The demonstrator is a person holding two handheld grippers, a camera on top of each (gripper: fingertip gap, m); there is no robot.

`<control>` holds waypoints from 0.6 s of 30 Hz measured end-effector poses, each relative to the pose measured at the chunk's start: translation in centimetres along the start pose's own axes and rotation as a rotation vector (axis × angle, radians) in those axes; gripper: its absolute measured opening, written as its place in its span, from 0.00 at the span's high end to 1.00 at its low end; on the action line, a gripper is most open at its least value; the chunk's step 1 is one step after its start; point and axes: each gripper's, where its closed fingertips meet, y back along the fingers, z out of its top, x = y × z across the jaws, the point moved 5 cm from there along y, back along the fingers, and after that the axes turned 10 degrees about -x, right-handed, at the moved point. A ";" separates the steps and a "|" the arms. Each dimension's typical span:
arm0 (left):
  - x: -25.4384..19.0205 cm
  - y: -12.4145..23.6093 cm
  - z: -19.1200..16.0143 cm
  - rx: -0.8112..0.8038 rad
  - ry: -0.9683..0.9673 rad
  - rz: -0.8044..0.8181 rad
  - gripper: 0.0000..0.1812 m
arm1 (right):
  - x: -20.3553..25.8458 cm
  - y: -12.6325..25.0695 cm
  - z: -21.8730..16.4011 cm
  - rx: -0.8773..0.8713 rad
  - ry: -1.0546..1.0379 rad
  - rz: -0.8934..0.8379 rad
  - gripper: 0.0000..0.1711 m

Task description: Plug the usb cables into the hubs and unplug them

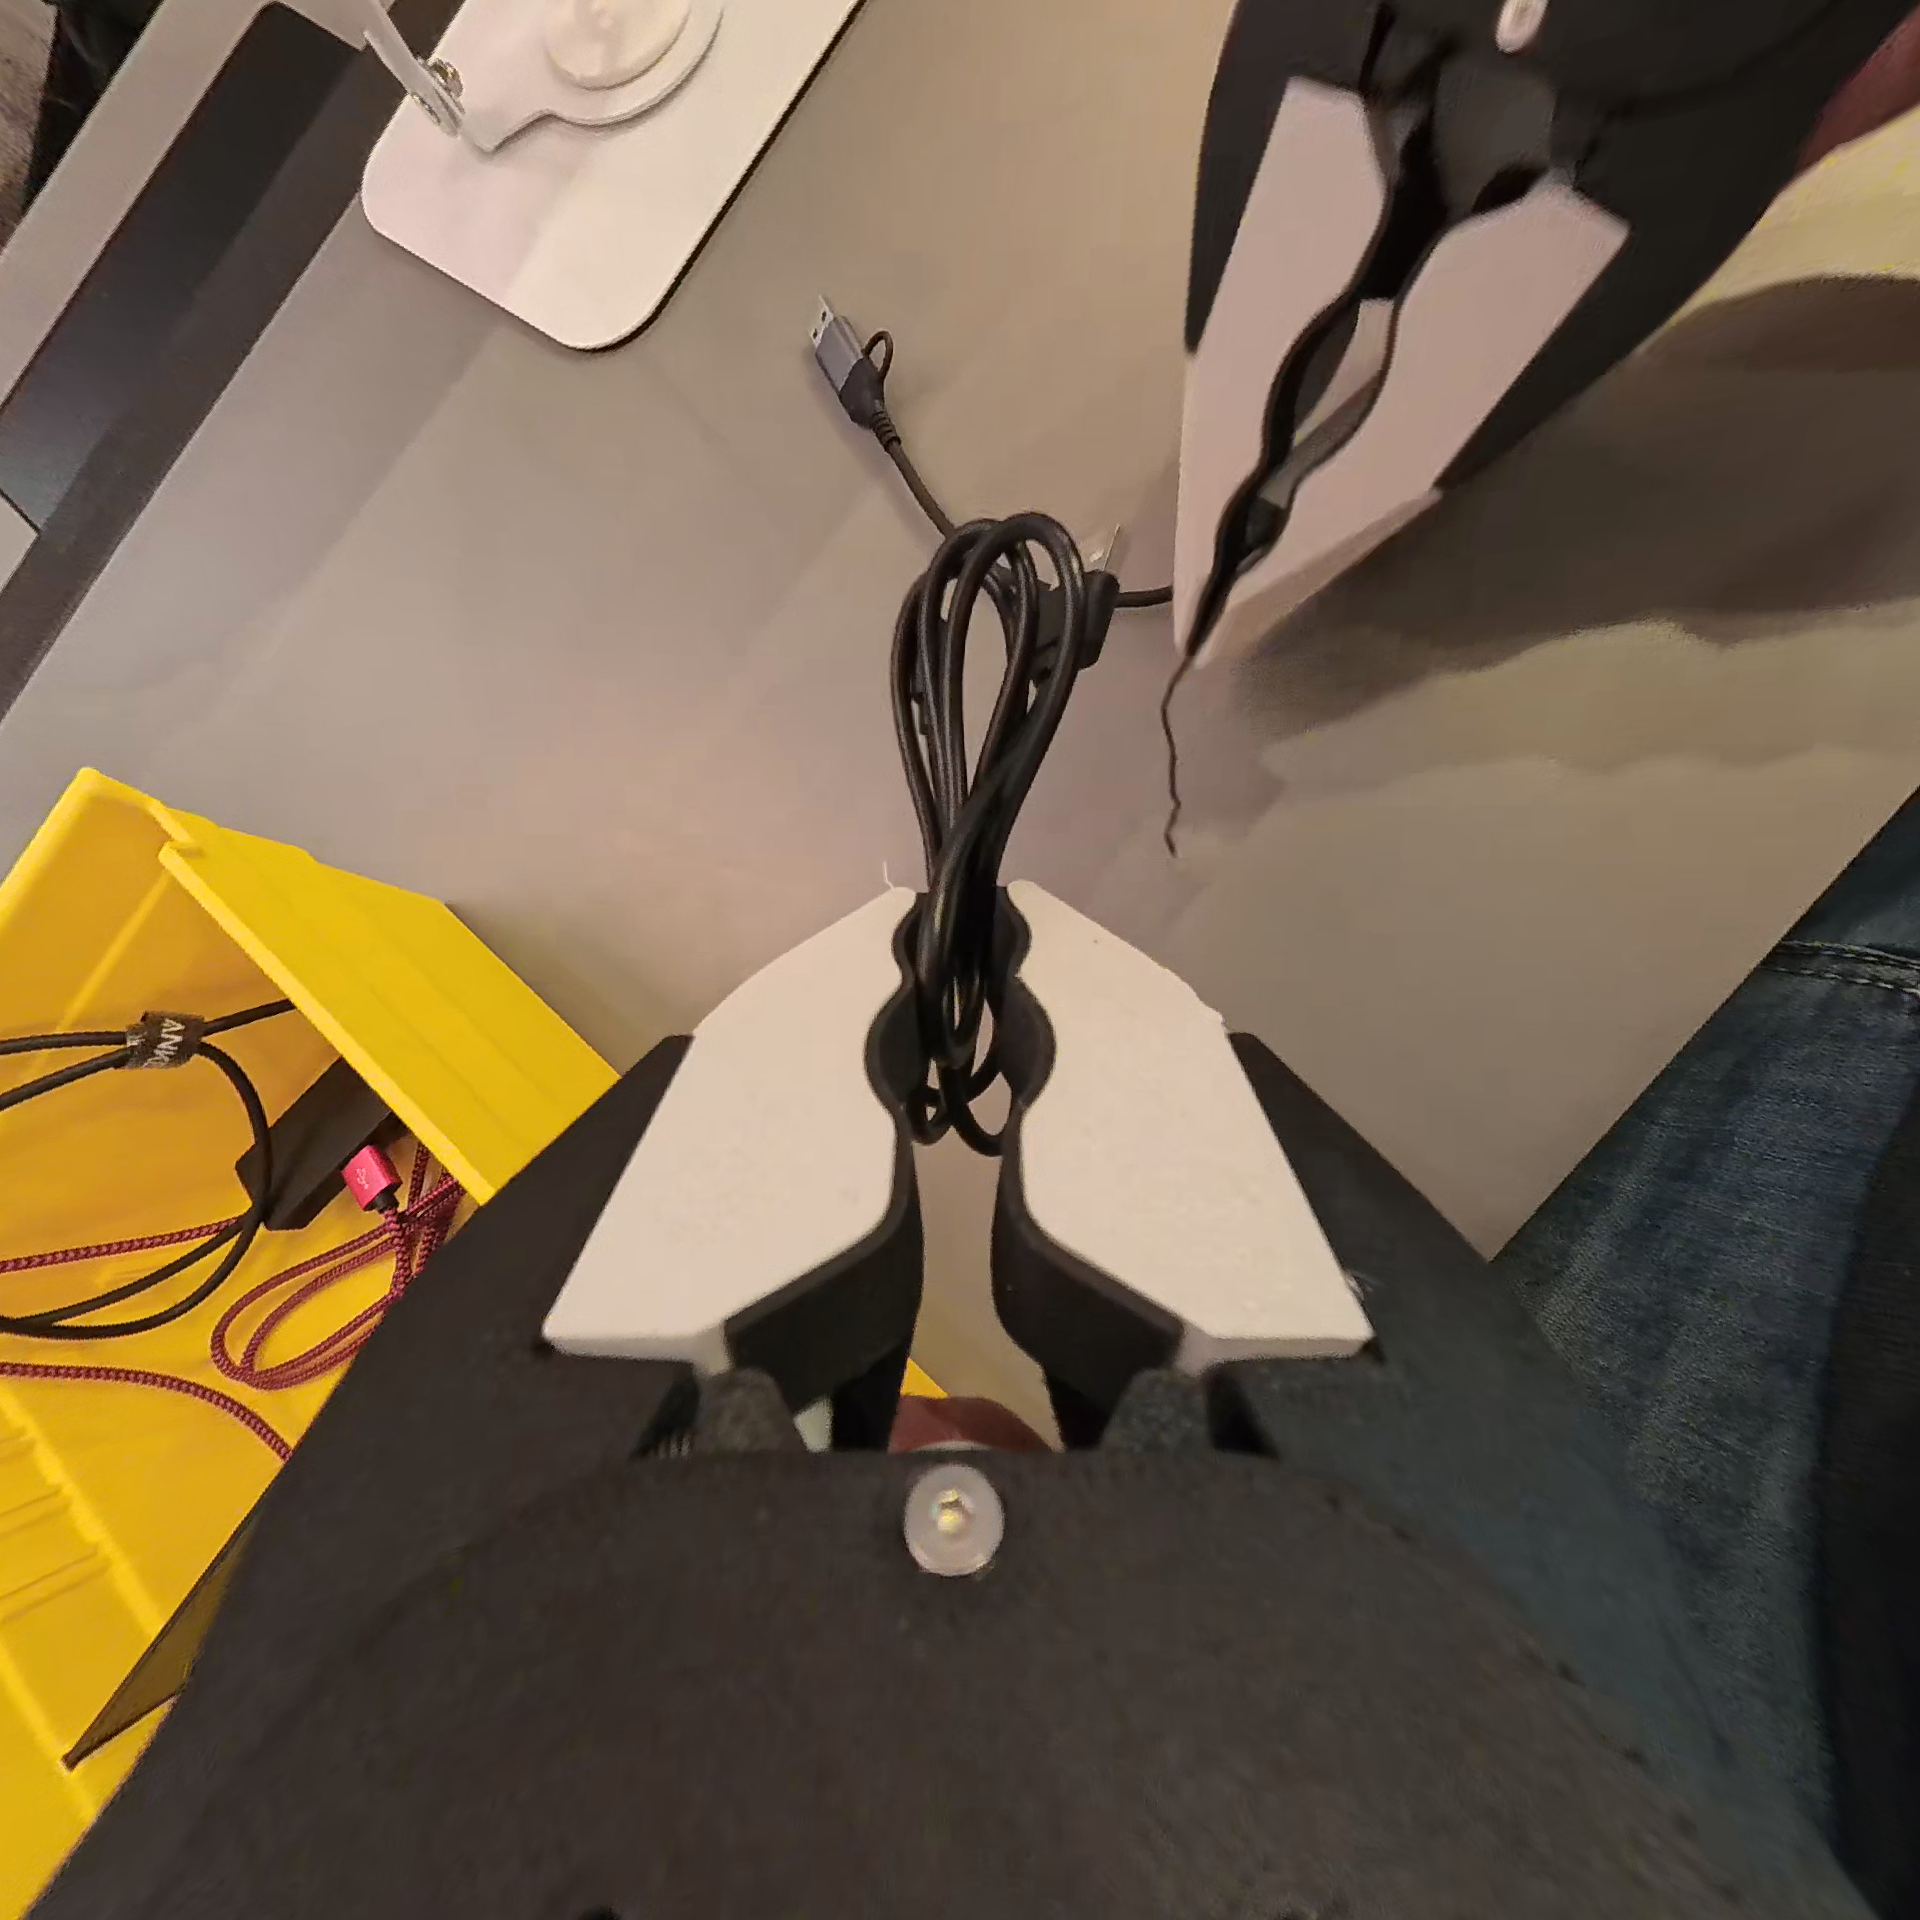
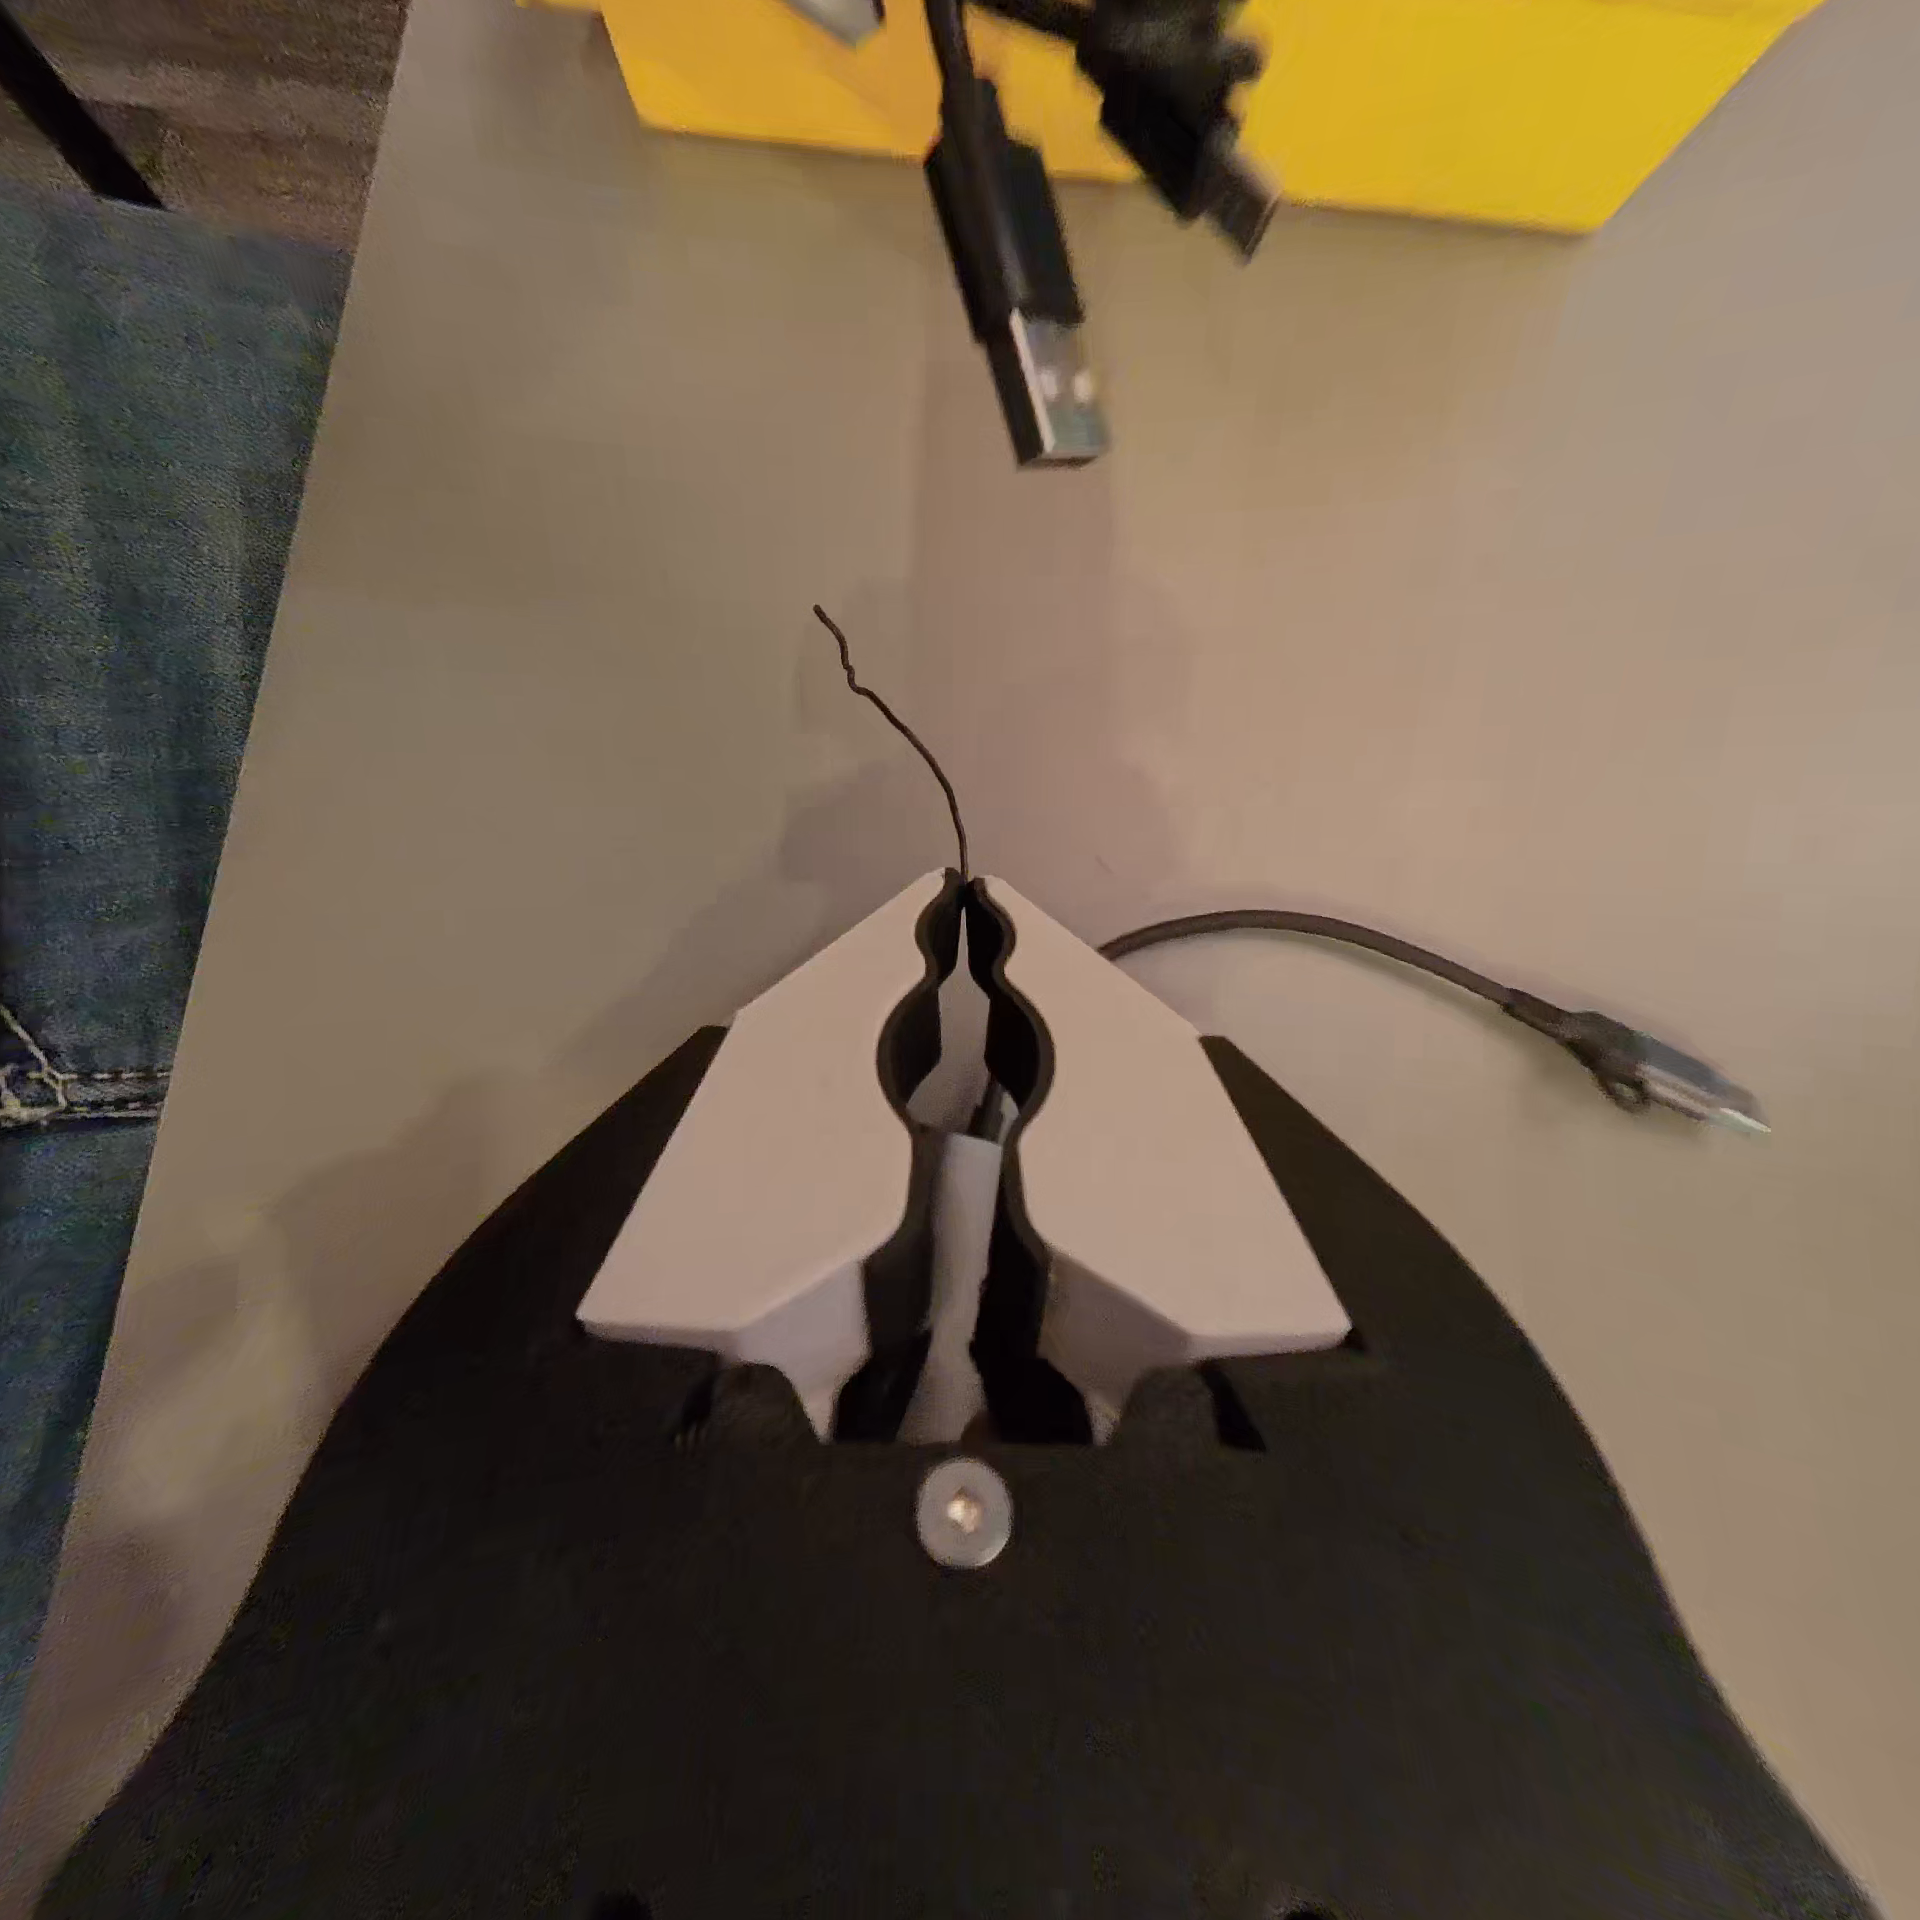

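My left gripper (image 1: 961, 899) is shut on a coiled black USB cable (image 1: 982, 686) and holds the bundle above the table. The cable's black USB-A plug (image 2: 1049, 384) and a smaller plug (image 2: 1226, 197) dangle at the top of the right wrist view. My right gripper (image 2: 961, 883) is shut on a thin, kinked black twist tie (image 2: 894, 717). That gripper also shows in the left wrist view (image 1: 1205, 634), just right of the coil. A grey-plugged cable (image 1: 842, 353) lies on the table and also shows in the right wrist view (image 2: 1662, 1091). A black hub (image 1: 312, 1153) lies in the yellow bin.
The yellow bin (image 1: 343, 956) at the left also holds a red braided cable (image 1: 312, 1340) and a strapped black cable (image 1: 156, 1039). A white stand base (image 1: 582, 229) sits at the back. A person's jeans (image 1: 1714, 1247) are at the table's near edge.
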 end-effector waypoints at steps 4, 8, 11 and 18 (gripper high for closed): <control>-0.2 -0.2 0.1 0.012 -0.008 -0.028 0.95 | -0.3 3.3 1.7 -0.076 0.133 -0.058 1.00; -0.6 -0.7 0.4 0.043 -0.030 -0.075 0.95 | -0.1 6.4 3.4 -0.082 0.336 -0.098 1.00; -1.1 -1.6 0.6 0.069 -0.050 -0.119 0.95 | 0.0 7.6 4.8 -0.084 0.430 -0.081 1.00; -2.7 -3.8 1.8 0.058 -0.126 -0.228 0.95 | -0.2 7.0 6.3 -0.109 0.579 -0.058 1.00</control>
